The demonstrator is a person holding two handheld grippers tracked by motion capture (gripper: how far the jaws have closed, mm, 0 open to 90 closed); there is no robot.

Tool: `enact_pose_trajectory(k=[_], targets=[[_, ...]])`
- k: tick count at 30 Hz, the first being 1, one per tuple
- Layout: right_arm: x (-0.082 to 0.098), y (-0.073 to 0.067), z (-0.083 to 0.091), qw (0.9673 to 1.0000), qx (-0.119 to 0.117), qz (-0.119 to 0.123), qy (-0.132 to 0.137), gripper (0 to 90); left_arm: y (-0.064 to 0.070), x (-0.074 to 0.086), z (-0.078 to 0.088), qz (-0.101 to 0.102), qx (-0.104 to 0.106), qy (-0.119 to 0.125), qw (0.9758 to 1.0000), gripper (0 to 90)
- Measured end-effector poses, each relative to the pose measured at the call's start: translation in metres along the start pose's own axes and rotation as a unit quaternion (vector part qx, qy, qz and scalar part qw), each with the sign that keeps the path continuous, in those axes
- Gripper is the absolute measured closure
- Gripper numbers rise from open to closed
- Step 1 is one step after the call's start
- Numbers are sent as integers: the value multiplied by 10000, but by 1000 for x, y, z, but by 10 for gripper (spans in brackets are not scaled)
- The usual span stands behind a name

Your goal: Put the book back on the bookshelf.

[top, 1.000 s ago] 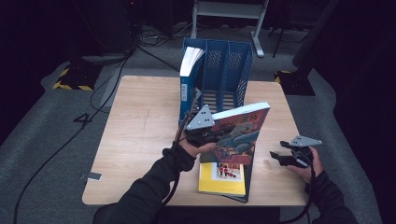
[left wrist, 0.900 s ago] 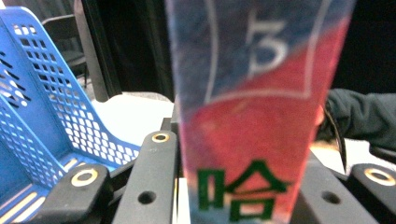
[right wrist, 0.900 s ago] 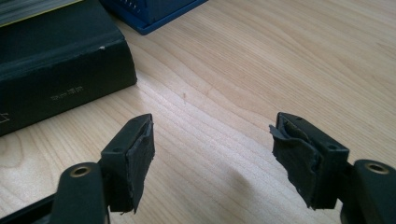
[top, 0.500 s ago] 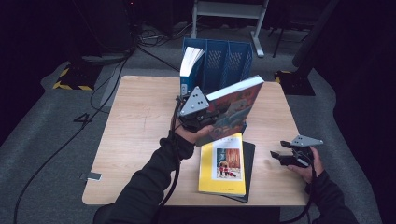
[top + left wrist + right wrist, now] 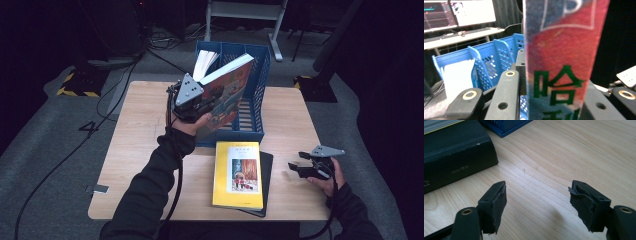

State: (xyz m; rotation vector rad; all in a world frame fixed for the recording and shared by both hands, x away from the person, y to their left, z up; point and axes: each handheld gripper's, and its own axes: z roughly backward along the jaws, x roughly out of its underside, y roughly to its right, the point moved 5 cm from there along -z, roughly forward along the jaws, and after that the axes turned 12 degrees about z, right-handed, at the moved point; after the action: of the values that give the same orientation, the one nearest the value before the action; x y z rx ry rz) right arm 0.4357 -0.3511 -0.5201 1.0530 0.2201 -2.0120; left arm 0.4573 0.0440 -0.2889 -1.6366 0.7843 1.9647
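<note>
Book (image 5: 225, 92) clamped in left gripper (image 5: 192, 100) jaws, raised upper centre over blue rack (image 5: 255, 115); right gripper (image 5: 307, 167) jaws wide, low on desk (image 5: 140, 130).

Red-and-blue illustrated book (image 5: 225, 92), blue slotted rack (image 5: 252, 107), yellow book (image 5: 239, 175).

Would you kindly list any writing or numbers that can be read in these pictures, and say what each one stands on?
"哈": large green character on the spine of the colourful book clamped in the left gripper; the characters below it are cut off.
"4": painted on the grey floor left of the table.
Yellow book: cover title too small to read.
Black book: pale spine lettering too blurred to read.
Monitors: screen text unreadable.
</note>
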Motion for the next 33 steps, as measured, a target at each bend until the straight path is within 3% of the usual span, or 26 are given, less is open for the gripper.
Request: enact_pose_trajectory(k=[3,8,14,19,25,33], targets=[[1,0,-1,10000,-6,-12,-20,299,-4,0,-9,67,-131,-25,9999,743],[1,-1,-1,10000,-44,34,-25,299,-6,0,-27,-10,-251,-62,9997,743],[0,-3,0,10000,-57,72,-18,300,-10,-2,-45,113,-415,-79,9990,743],[0,-2,0,10000,-39,72,0,300,-18,2,-61,135,-636,-169,9977,744],[0,-3,0,9999,-61,93,-31,302,-25,5,-73,345,-819,-158,9959,743],[0,-4,-1,9999,-107,115,-34,303,-26,5,-93,462,-1141,-144,9923,743]])
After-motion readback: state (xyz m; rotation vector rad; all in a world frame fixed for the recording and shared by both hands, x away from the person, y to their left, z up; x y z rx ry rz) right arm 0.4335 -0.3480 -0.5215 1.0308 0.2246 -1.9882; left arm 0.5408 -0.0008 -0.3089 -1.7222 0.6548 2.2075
